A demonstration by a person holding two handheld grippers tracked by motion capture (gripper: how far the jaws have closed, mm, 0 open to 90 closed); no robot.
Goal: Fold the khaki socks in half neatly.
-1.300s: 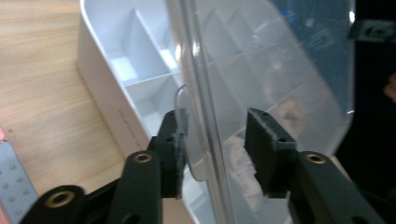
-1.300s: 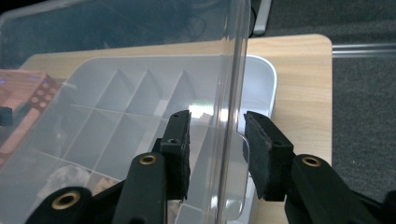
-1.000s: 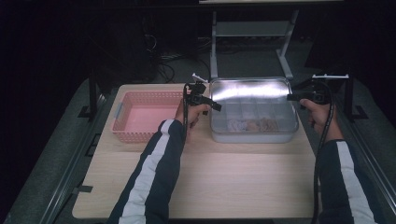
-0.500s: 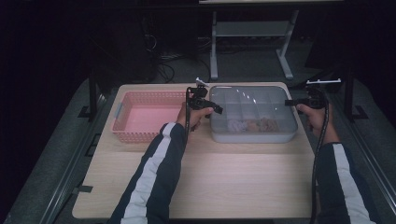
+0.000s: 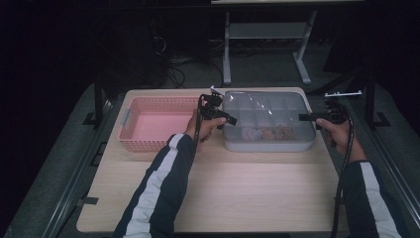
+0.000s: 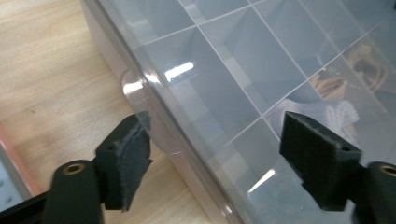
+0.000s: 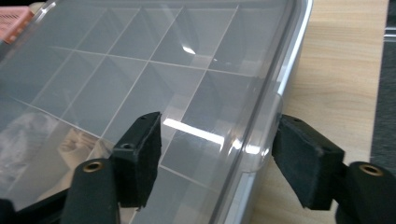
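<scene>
1. Left tongs [image 5: 232, 120] sit at the left edge of the clear plastic compartment box with its closed see-through lid [image 5: 267, 106]; the jaws have just been opening and now stand wide, straddling the lid's rounded tab [image 6: 140, 93] without pressing on it.
2. Right tongs [image 5: 303, 117] are at the box's right edge, lying about level; their jaws have also just been opening and stand wide, with the lid's rim and its small tab [image 7: 264, 135] between the pads, which are not pressing on it.
3. Both tongs are held in the person's hands, the left hand [image 5: 203, 128] coming from a dark sleeve with a white stripe [image 5: 158, 183].
4. That box rests on the far half of the pale wooden counter [image 5: 223, 193], lid lying flat; through it the grid of dividers shows, and a few pale and brownish small items [image 5: 267, 133] lie in the near compartments, too blurred to name.
5. Just left of the box stands a pink plastic basket [image 5: 130, 130], beside the left hand.
</scene>
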